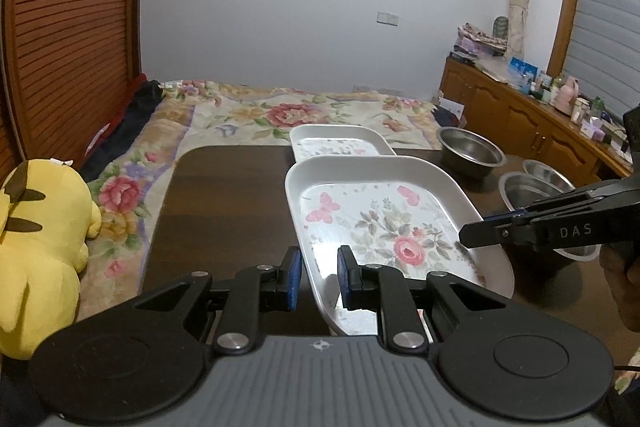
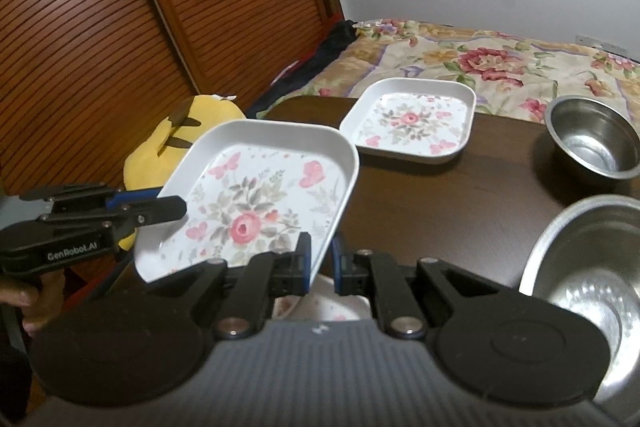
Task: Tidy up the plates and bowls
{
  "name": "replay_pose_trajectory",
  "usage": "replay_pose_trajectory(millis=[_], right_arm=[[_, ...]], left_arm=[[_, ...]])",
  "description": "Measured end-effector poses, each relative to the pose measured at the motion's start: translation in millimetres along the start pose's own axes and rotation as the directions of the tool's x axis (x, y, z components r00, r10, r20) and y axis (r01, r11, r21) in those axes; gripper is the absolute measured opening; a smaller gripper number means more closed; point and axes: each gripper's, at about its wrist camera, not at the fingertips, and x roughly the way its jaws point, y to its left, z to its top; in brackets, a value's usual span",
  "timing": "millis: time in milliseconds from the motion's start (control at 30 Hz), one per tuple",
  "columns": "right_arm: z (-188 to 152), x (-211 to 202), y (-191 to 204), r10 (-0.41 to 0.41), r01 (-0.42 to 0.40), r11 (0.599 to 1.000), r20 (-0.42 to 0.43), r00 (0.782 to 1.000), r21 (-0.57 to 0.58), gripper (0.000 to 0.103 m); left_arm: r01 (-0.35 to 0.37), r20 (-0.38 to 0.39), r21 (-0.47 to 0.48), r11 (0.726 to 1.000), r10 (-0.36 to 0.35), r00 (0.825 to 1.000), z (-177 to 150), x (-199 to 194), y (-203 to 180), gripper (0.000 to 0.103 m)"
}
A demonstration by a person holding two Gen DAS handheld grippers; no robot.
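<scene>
1. While the left gripper (image 1: 319, 277) clamps the near-left rim of the lifted floral plate (image 1: 380, 223), its blue pads sit one on each side of the wall, so the grip is on an edge and not under the base.
2. In the left wrist view, the right gripper (image 1: 468, 237) enters from the right and pinches the plate's right rim. Judged purpose: two edge grips on separate rims keep the shallow plate from swinging.
3. Beyond the jaws, a second floral plate (image 1: 340, 145) rests on the dark table (image 1: 224, 207); three steel bowls stand to the right, the far one (image 1: 470, 149) clear of the held plate.
4. Left of the jaws, the table surface is bare; a yellow plush toy (image 1: 44, 251) lies off the table edge.
5. In the right wrist view, the right gripper (image 2: 320, 263) is clenched on the plate (image 2: 256, 203) at its near-right rim; the plate tilts and hangs above the table.
6. The left gripper (image 2: 176, 209) holds the opposite rim, left of the jaws.
7. Ahead of the jaws, the resting plate (image 2: 412, 123) lies open-side up: a likely stacking target. A large bowl (image 2: 592, 267) is close on the right; keep the held rim clear of it.
</scene>
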Motion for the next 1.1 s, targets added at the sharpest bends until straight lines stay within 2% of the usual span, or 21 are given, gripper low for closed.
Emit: replay_pose_trajectory(millis=[667, 1100], right_arm=[[-41, -25, 0, 0.026, -0.026, 1.0, 0.026, 0.999, 0.009, 0.012], [-65, -29, -6, 0.044, -0.046, 0.998, 0.027, 0.999, 0.052, 0.012]], left_arm=[[-0.003, -0.033, 0.012, 1.0, 0.003, 0.999, -27, -16, -19, 0.02], [0.007, -0.063, 0.006, 1.0, -0.006, 0.998, -41, -11, -27, 0.02]])
